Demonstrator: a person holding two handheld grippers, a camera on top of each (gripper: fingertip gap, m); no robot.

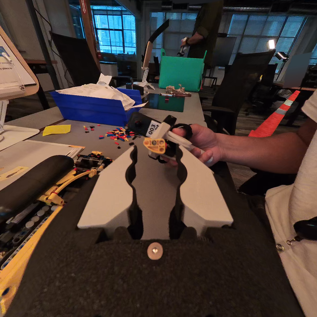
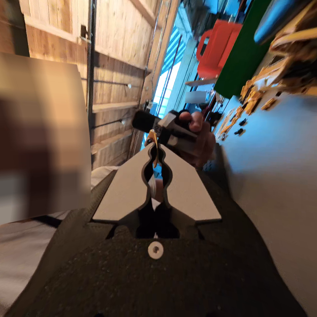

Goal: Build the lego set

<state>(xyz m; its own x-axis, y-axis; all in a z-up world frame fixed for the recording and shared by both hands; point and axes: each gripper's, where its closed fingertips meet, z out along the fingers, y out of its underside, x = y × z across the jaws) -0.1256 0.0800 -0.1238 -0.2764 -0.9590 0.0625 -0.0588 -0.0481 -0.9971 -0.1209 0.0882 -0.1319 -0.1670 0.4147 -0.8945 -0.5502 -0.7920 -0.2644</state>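
Behind parted left tongs point(image 1: 156, 151), blue bin point(image 1: 92, 109) of crumpled paper point(image 1: 96, 92) (right tongs point(image 2: 157, 147) pinching yellow piece point(image 2: 155, 154)).

So I count one blue bin point(image 1: 96, 109), one green bag point(image 1: 180, 73), one yellow sticky note point(image 1: 56, 129), one orange cone point(image 1: 274, 116) and two grippers.

The tongs point(image 1: 156, 152) show smooth matt grey plastic fingers on a grainy black body. The yellow lego piece point(image 1: 154, 145) looks glossy plastic; crumpled paper point(image 1: 96, 92) fills the shiny blue bin point(image 1: 92, 109).
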